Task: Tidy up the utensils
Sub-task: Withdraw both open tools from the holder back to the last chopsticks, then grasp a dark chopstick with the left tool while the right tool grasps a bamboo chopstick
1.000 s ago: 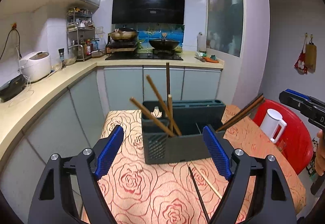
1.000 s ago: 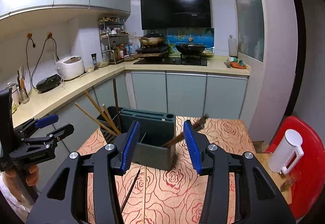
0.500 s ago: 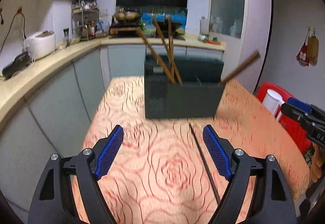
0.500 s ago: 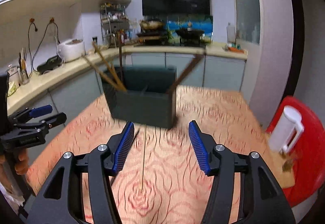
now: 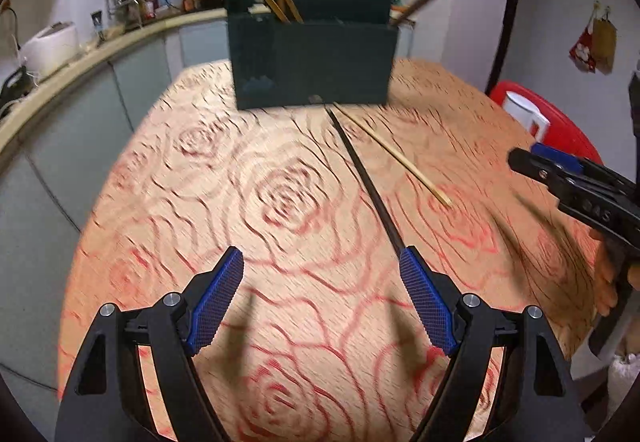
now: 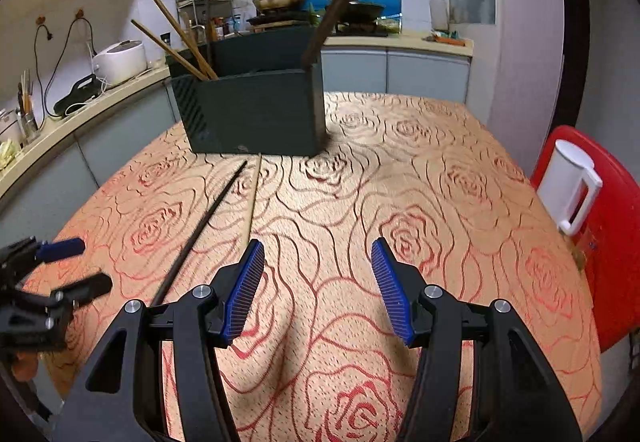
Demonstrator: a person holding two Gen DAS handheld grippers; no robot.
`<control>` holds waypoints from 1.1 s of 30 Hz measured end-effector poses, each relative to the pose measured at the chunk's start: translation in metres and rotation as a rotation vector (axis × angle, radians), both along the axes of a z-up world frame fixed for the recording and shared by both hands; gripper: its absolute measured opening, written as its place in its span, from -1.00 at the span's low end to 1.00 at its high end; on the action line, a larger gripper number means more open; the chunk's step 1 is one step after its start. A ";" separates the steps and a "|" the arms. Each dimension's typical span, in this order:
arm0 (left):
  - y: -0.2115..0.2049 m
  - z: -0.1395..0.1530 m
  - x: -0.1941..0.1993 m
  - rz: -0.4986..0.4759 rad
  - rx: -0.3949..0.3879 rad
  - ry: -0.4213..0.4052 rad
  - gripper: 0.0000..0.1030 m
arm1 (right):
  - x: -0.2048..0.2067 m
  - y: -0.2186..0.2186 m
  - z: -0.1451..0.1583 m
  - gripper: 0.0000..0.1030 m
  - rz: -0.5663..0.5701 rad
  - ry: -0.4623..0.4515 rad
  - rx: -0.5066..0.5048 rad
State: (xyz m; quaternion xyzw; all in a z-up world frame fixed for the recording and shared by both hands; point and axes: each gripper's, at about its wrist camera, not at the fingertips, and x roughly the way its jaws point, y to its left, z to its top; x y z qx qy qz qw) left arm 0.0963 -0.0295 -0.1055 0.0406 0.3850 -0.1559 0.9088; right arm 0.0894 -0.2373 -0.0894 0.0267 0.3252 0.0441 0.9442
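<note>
the dark chopstick's near end is hidden behind the left gripper's jaws.

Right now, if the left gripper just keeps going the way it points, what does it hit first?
Most likely the bare tablecloth: the left gripper tilts down at the table, open and empty. The black chopstick lies just beside its right finger and might get brushed. The holder is farther off. Depth is uncertain.

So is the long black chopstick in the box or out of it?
Out. The black chopstick lies flat on the tablecloth in front of the dark box, beside a pale chopstick.
</note>
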 end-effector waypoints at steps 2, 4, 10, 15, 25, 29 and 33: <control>-0.007 -0.003 -0.005 -0.026 0.003 0.006 0.51 | 0.002 -0.001 -0.006 0.05 0.006 0.017 -0.010; -0.012 -0.003 -0.007 -0.050 -0.004 0.011 0.51 | 0.004 -0.003 -0.009 0.05 0.005 0.027 0.000; -0.027 -0.016 -0.002 -0.085 0.005 0.054 0.51 | 0.006 0.001 -0.016 0.05 0.021 0.053 -0.008; -0.035 -0.023 0.003 -0.096 0.059 0.048 0.50 | 0.007 0.008 -0.019 0.05 0.054 0.065 -0.012; -0.018 -0.023 0.004 -0.066 0.070 0.025 0.12 | 0.012 0.028 -0.023 -0.05 0.124 0.104 -0.018; -0.015 -0.022 0.004 -0.067 0.061 0.019 -0.10 | 0.021 0.043 -0.027 -0.25 0.162 0.135 -0.044; -0.012 -0.022 0.003 -0.065 0.060 0.012 -0.35 | 0.032 0.056 -0.033 -0.40 0.180 0.162 -0.055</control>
